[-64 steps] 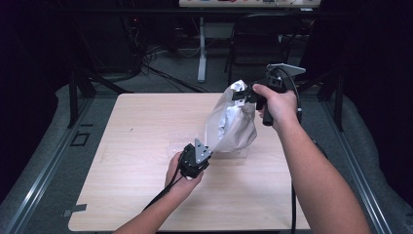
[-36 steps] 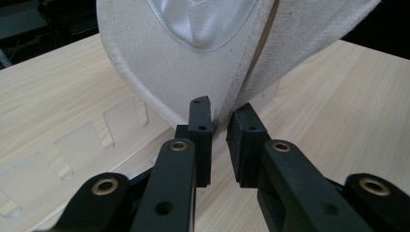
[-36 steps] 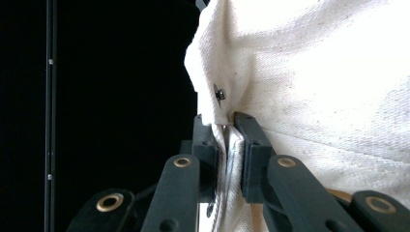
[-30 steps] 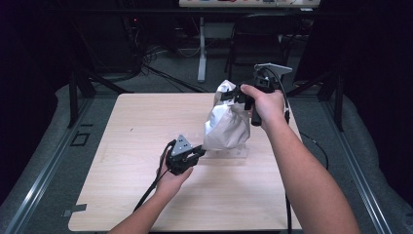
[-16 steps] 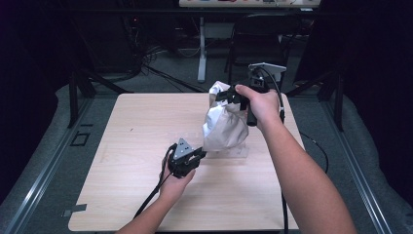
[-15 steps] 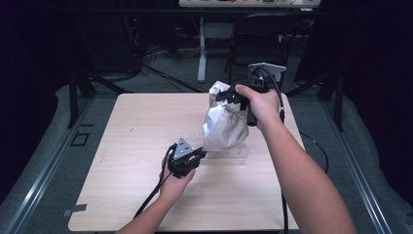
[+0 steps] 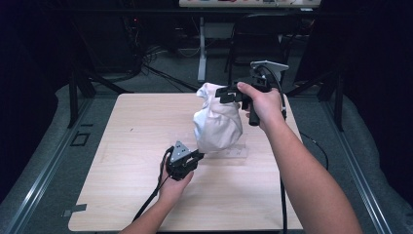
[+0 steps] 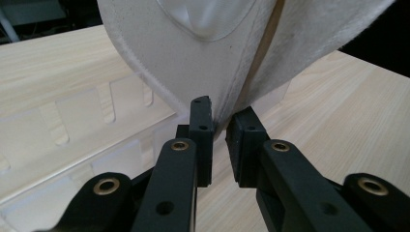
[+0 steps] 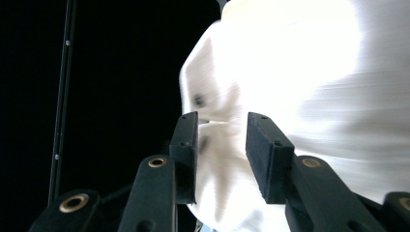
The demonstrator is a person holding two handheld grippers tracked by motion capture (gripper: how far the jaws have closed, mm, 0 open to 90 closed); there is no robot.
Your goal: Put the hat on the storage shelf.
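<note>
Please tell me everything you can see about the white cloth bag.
The white cloth bag looks like soft woven fabric with stitched seams, bulging and creased. It hangs upright over the wooden table, above a clear plastic piece. The left gripper pinches its bottom edge; the right gripper, jaws just opening, straddles its top.

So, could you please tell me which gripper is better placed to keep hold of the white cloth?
The left gripper: it pinches the white cloth's bottom edge, while the right gripper's jaws have just been opening around the top.
</note>
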